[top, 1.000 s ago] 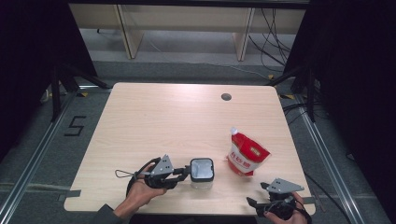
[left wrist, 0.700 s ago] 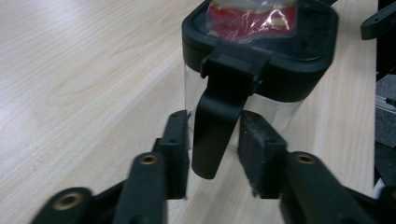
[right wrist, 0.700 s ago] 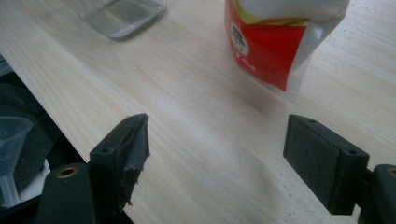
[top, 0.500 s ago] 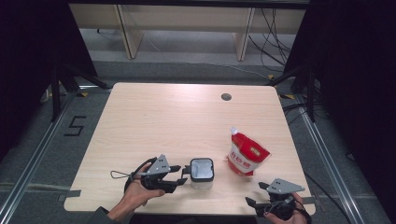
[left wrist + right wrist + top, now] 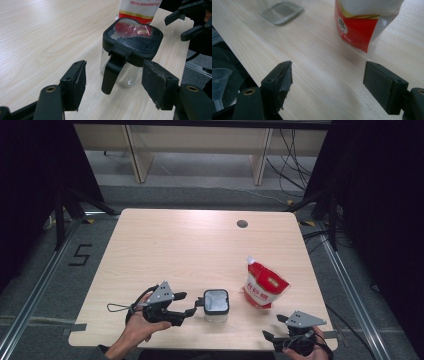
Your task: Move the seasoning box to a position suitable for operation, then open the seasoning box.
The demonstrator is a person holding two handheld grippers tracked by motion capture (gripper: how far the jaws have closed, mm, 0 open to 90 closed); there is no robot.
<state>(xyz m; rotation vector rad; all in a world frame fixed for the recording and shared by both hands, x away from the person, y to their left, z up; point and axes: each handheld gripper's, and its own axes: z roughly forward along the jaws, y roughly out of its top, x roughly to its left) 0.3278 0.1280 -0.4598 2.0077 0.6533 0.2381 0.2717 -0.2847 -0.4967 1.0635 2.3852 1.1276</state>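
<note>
A clear jar (image 5: 216, 304) with a black lid and a black handle (image 5: 111, 72) stands near the table's front edge. My left gripper (image 5: 192, 303) points at it from the left. Its jaws have just been opening and stand open on either side of the handle, with the pads (image 5: 76, 83) clear of it. A red and white sugar pouch (image 5: 264, 287) stands upright to the right of the jar (image 5: 131, 47). My right gripper (image 5: 272, 327) rests at the front right corner, open, with nothing between its fingers. In the right gripper view it (image 5: 332, 77) faces the pouch (image 5: 359, 22).
A round cable hole (image 5: 242, 224) lies at the back of the table (image 5: 175, 250). The table's front edge runs close under both hands. A small clear funnel (image 5: 219, 75) sits below that edge. Metal rails line the floor on both sides.
My left gripper's jaws have spread off the jar's handle, and the hand has drawn back a little to the left and risen. The right gripper has stayed put.
</note>
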